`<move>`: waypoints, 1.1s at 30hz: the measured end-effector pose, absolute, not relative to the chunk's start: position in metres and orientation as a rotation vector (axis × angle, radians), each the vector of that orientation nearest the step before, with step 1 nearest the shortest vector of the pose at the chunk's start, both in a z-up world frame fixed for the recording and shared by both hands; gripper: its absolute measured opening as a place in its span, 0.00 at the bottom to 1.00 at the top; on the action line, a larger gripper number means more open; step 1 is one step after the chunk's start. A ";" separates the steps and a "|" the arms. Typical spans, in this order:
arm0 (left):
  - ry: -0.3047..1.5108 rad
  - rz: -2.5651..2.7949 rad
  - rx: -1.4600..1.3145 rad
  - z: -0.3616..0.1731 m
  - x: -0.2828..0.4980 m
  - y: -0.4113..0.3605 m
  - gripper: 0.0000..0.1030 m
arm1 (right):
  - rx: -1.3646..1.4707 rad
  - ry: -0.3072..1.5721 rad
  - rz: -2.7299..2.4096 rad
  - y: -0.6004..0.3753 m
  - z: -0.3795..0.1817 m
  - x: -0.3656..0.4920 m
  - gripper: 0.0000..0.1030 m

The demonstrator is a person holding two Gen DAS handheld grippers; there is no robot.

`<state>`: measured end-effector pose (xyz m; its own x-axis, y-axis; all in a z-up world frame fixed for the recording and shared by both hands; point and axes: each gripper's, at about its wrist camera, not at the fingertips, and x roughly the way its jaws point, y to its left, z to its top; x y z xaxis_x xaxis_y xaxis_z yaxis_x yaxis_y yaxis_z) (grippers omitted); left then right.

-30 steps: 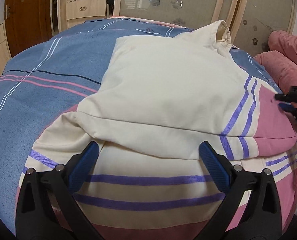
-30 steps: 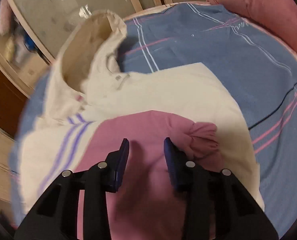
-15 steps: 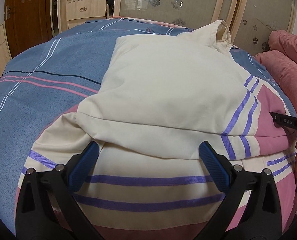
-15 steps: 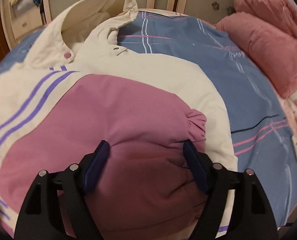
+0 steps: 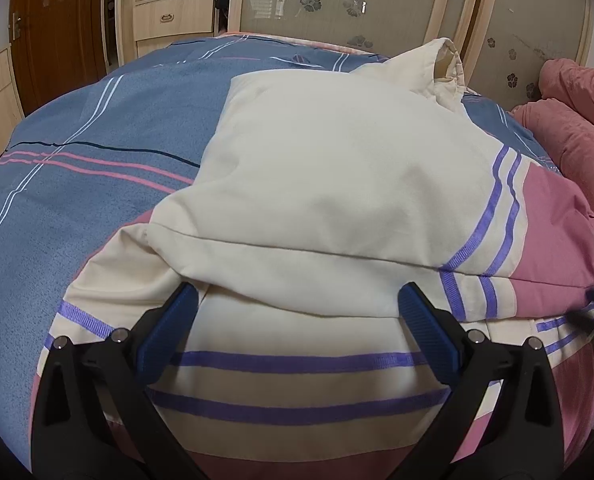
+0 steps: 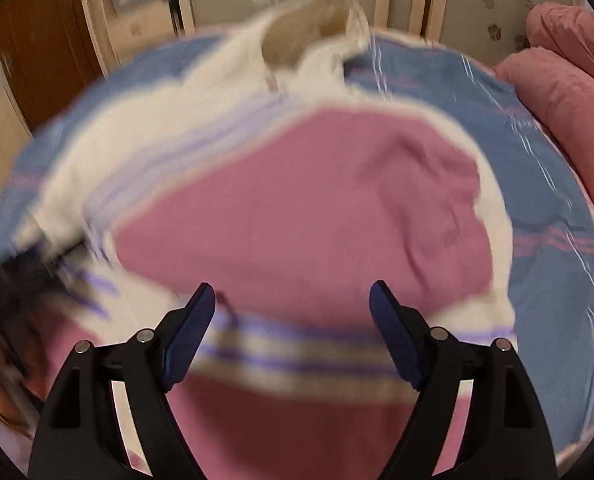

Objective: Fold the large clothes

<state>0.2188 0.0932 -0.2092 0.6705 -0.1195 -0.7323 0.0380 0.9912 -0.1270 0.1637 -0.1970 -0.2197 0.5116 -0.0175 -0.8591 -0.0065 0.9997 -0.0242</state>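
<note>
While the jacket [image 5: 337, 184] lies spread on the blue striped bedcover [image 5: 97, 184], both grippers stand at its near, hem end and neither has hold of any cloth. The garment is cream in the body, with a pink panel and purple stripes, and its collar [image 5: 445, 68] points away from me toward the wardrobe doors [image 5: 337, 4]. Its long axis therefore runs from the hem beneath the jaws straight out to the collar.

The left gripper [image 5: 297, 320] has its jaws spread wide and empty. Directly ahead of them lies the folded-over cream sleeve, whose lower edge crosses the jacket from side to side, just beyond the blue pads [image 5: 425, 336]. The striped hem band lies beneath and between the fingers.

The right gripper [image 6: 293, 316] is likewise wide open and holds nothing. Its view is blurred by motion, so finer detail cannot be vouched for. The pink sleeve panel [image 6: 305, 208] lies ahead of the jaws, and a striped band runs across below them. In the left wrist view a dark blurred shape at the far right edge sits by the pink panel; I take it to be that gripper, though this cannot be confirmed.

In my judgement both sleeves are already folded inward, and the remaining fold is hem toward collar, along the long axis. Each gripper is near its own hem corner: left for the cream side, right for the pink. A pink quilt [image 6: 569, 92] is heaped off to the right, apart from the jacket.
</note>
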 end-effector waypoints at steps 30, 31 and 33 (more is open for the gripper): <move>0.827 -0.174 -0.043 -0.214 0.220 0.076 0.98 | 0.193 0.849 -0.031 -0.243 -0.173 0.192 0.79; 0.827 -0.173 -0.043 -0.214 0.220 0.075 0.98 | 0.189 0.839 0.035 -0.234 -0.167 0.181 0.79; 0.826 -0.172 -0.041 -0.214 0.221 0.074 0.98 | 0.163 0.854 0.174 -0.212 -0.164 0.161 0.80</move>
